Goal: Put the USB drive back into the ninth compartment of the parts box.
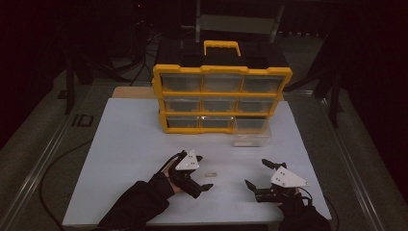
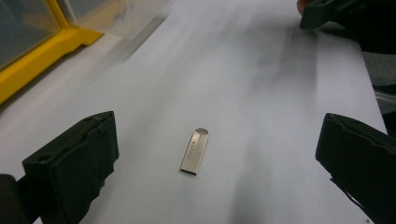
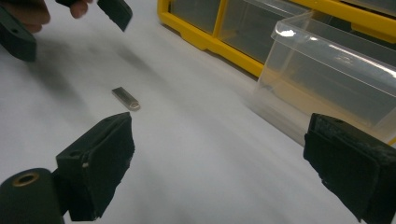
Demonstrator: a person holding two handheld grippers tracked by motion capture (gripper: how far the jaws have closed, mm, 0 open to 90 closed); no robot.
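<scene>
One metal USB stick (image 2: 194, 151) lay flat near the counter's (image 1: 125, 144) front edge, between the left claw's (image 1: 199, 172) wide-open, empty jaws. Right claw (image 1: 257, 174) — open, empty. One yellow nine-drawer organiser (image 1: 222, 98); one clear drawer (image 1: 251, 133) pulled out. Best grip — across the stick's narrow sides.

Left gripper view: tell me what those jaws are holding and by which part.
Nothing is held. The left gripper stands open, its jaws wide on either side of the small metal USB stick, which lies flat on the white table, untouched.
</scene>
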